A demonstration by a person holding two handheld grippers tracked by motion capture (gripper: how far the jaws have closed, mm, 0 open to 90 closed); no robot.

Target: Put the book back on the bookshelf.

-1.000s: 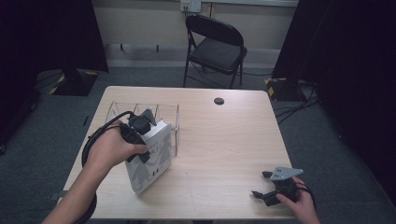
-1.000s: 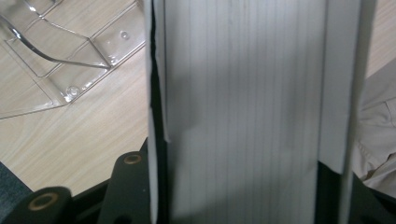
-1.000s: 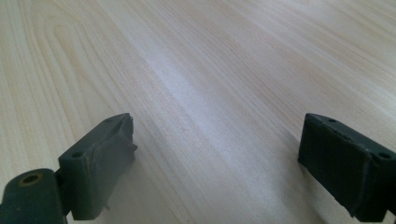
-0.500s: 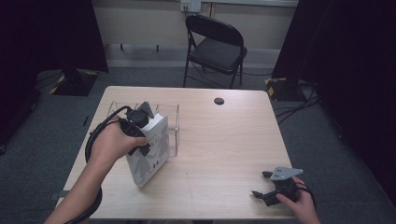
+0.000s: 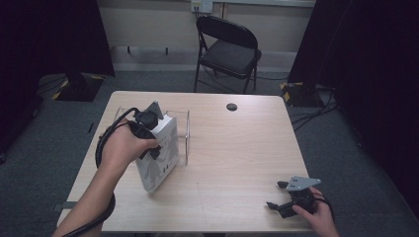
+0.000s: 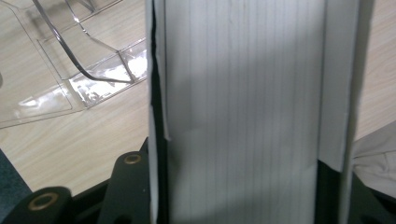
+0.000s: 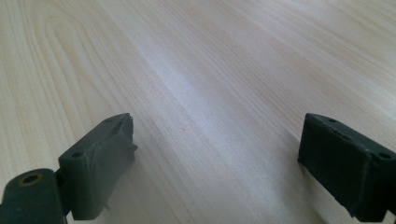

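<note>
A thick white book [image 5: 163, 160] stands tilted on its lower edge at the left of the wooden table [image 5: 237, 148]. My left gripper [image 5: 148, 136] is shut on its upper end. In the left gripper view the book's page edges [image 6: 243, 102] run straight up between the black jaws, which press on both covers. The book leans just in front of a clear plastic rack [image 5: 186, 132], whose curved dividers [image 6: 70, 70] lie to the left of it. My right gripper [image 5: 277, 195] rests low near the table's front right corner. Its pads [image 7: 100, 154] stand wide apart over bare wood, holding nothing.
A small black round disc [image 5: 231, 106] lies near the table's far edge. A black folding chair [image 5: 227, 49] stands behind the table. Dark curtains hang on both sides, and cables run over the grey floor at the right.
The left hand has tipped the book a little more upright and nudged it toward the clear rack. The right gripper has stayed where it was.
</note>
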